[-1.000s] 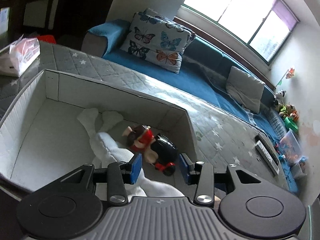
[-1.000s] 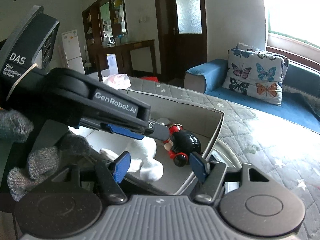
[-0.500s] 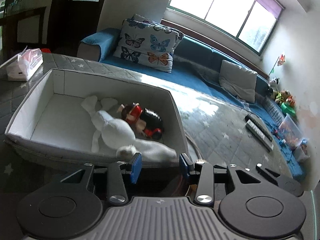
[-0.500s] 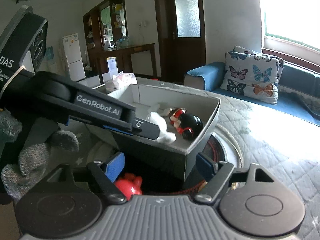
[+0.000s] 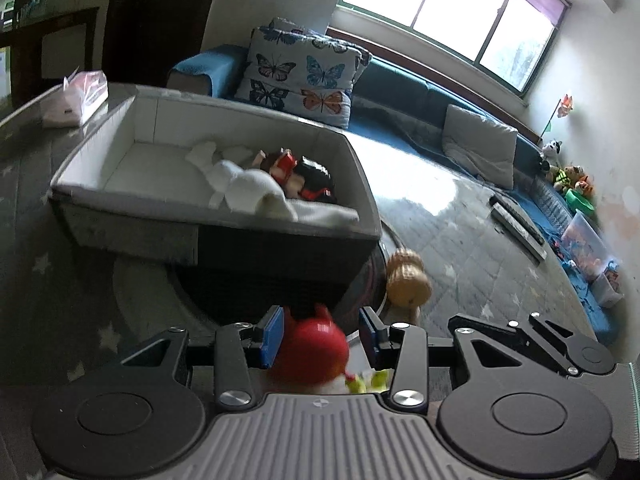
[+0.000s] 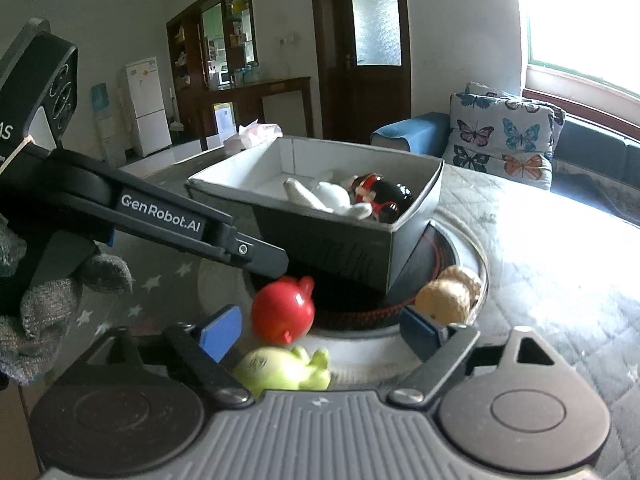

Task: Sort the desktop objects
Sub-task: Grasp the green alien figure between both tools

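Observation:
A grey box (image 5: 224, 210) (image 6: 416, 216) on the table holds a white plush toy (image 5: 248, 190) (image 6: 332, 196) and a red-and-black toy figure (image 5: 308, 176) (image 6: 384, 196). In front of it lie a red round toy (image 5: 312, 350) (image 6: 284, 312), a green toy (image 6: 280, 370) and a tan knitted toy (image 5: 408, 284) (image 6: 448, 296). My left gripper (image 5: 322, 334) is open, its jaws on either side of the red toy without touching it. My right gripper (image 6: 320, 330) is open and empty above the green toy.
A pink tissue pack (image 5: 78, 96) sits behind the box. Two remote controls (image 5: 516, 224) lie at the table's far right. A blue sofa with a butterfly pillow (image 5: 300, 80) stands beyond. The left gripper's arm (image 6: 160, 216) crosses the right wrist view.
Both grippers have pulled back from over the box toward the table's near side. The red, green and tan toys have come into view. The left jaws now flank the red toy.

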Tool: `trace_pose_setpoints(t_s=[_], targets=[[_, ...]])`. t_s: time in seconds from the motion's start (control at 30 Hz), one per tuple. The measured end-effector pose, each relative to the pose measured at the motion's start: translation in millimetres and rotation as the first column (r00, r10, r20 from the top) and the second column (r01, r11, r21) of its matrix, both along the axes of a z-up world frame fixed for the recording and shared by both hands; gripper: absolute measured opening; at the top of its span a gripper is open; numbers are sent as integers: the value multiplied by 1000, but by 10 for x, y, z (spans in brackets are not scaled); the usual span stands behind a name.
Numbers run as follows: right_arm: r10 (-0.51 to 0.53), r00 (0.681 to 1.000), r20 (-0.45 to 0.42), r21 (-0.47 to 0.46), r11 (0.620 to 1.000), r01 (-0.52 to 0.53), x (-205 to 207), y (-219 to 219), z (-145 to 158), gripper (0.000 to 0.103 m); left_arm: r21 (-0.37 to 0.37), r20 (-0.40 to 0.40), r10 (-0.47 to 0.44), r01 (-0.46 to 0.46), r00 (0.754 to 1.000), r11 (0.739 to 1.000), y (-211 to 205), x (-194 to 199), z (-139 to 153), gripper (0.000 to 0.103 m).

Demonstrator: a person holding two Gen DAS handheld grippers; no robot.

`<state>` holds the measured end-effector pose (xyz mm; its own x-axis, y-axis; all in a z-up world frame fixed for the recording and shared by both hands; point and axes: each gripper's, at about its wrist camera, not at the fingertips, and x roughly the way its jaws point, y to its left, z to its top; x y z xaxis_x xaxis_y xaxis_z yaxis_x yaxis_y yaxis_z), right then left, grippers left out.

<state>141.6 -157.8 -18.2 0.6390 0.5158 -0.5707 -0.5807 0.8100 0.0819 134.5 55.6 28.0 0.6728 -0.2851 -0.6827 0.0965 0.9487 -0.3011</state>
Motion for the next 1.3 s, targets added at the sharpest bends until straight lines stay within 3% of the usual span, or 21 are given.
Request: trace_pose_setpoints(t_s=[0.37, 0.67, 1.3], targets=[[43, 999, -24, -18, 999, -43, -303, 15, -106, 90, -13, -29, -43, 42, 999, 999, -82, -314, -122, 44], [21, 998, -61, -9, 1000, -22, -314, -17, -225, 86, -36, -35, -70, 69, 997, 997, -176, -390, -159, 44], [22, 994, -103, 23, 1000, -20, -204, -13, -335, 67, -140, -95, -118, 104, 988, 985, -208, -310, -287, 45]])
